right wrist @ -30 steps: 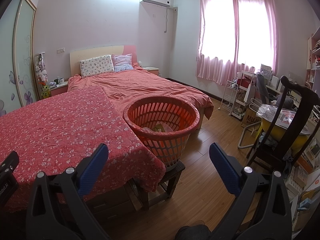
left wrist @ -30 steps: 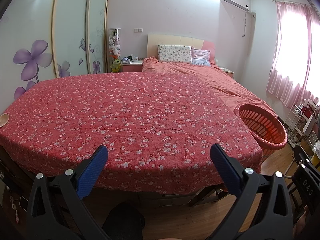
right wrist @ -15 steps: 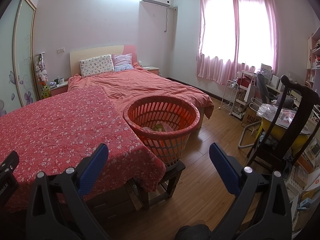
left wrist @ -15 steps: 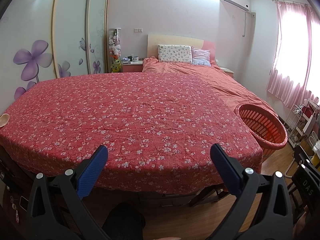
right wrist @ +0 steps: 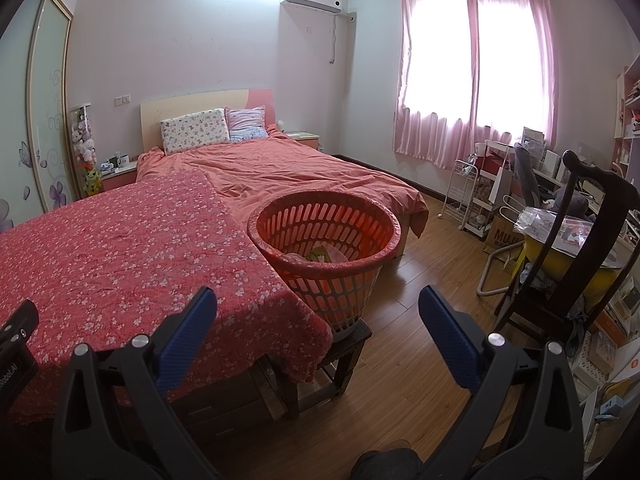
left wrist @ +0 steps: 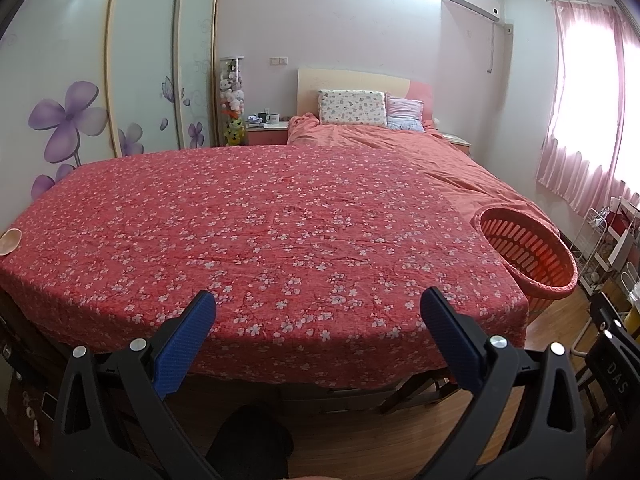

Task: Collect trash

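An orange slatted basket (right wrist: 324, 236) stands on a dark stool at the right end of a table under a red flowered cloth (left wrist: 260, 240). It holds crumpled wrappers (right wrist: 320, 254). It also shows in the left wrist view (left wrist: 528, 252). My left gripper (left wrist: 318, 312) is open and empty, held before the table's near edge. My right gripper (right wrist: 318, 308) is open and empty, in front of the basket and apart from it. I see no loose trash on the cloth.
A small shell-like dish (left wrist: 10, 240) lies at the cloth's far left edge. A bed (right wrist: 288, 172) stands behind the table. A dark wooden chair (right wrist: 576, 248), a cluttered desk and a white rack (right wrist: 468, 192) fill the right side. Wood floor lies between.
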`<state>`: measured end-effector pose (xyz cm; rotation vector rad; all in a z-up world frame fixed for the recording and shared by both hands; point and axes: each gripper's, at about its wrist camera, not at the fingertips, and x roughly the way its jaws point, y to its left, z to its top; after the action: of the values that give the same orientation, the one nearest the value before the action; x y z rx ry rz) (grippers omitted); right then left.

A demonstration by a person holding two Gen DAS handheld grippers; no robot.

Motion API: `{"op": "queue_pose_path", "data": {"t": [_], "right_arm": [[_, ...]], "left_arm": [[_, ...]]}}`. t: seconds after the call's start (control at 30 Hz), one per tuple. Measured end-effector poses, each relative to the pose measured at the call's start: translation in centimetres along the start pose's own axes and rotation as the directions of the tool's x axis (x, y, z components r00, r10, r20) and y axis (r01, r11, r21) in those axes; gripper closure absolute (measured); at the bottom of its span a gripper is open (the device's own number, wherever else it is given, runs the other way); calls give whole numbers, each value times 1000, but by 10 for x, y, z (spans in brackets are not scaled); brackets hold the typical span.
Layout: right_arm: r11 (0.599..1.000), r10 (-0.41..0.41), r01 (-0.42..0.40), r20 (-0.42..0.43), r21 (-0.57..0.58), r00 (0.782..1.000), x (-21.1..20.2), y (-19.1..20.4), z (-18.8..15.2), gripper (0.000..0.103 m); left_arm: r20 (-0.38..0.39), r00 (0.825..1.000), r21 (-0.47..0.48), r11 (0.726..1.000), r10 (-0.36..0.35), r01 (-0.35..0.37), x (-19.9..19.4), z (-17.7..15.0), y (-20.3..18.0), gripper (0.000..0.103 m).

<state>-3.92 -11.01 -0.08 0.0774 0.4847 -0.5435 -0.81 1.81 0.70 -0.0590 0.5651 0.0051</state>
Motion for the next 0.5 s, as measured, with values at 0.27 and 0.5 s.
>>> {"op": "queue_pose_path", "data": {"t": [0.27, 0.5], "right_arm": [[1000, 0, 0, -1, 1, 1000, 0, 0, 1, 4], [1000, 0, 0, -2, -2, 1000, 0, 2, 0, 4]], "left_arm": [[0, 1000, 3, 1000, 3, -3, 1, 1, -2, 2], [-2, 1000, 10, 1000, 4, -4, 1, 0, -3, 2]]}}
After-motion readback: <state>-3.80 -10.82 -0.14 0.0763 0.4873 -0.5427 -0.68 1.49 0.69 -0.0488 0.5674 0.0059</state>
